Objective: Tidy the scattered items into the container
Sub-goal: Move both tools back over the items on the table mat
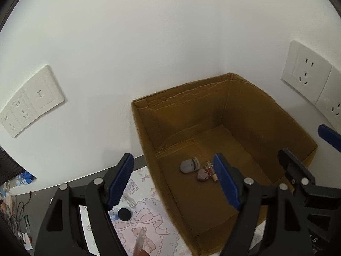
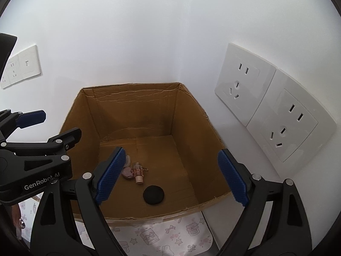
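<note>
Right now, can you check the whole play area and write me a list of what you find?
Surface: patterned pink mat on a dark table, cardboard box standing on it in the wall corner.
Job's things: in the box, a grey eyelash curler, heart-shaped case, small pink bottle and black round puff. Still on the mat: a black round lid and a slim stick-like item.
Clutter: blurry odds and ends at the far left table edge.
Grippers: left hand-held gripper open, empty; right hand-held gripper open, empty, over the box.
Cables: dark wires at left.
Surroundings: white walls, wall sockets.
</note>
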A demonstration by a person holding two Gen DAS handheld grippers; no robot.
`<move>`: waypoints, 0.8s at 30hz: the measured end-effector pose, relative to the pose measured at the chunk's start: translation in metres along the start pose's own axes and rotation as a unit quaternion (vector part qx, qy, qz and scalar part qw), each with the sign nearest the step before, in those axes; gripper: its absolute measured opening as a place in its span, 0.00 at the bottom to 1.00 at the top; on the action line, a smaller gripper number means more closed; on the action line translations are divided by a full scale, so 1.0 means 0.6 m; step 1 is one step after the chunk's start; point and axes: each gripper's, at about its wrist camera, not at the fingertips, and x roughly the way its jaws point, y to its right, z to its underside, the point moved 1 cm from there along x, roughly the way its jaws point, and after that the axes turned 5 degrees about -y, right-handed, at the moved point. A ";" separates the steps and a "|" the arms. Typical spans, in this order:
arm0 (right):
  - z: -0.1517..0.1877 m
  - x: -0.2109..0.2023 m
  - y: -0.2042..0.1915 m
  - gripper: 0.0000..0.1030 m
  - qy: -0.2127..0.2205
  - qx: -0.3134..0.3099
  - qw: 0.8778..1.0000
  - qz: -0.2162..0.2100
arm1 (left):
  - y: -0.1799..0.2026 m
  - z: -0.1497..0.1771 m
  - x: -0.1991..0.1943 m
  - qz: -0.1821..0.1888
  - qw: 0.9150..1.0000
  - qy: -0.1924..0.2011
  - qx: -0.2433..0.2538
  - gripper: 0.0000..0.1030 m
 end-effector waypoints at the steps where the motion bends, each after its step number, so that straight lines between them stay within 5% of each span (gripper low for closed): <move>1: -0.001 -0.002 -0.004 0.88 0.001 -0.002 1.000 -0.001 | -0.004 0.002 -0.005 -0.003 1.000 0.001 -0.001 0.73; 24: 0.012 -0.124 -0.132 0.99 0.052 -0.059 0.996 -0.052 | -0.160 0.102 -0.140 -0.079 0.994 0.015 -0.075 0.84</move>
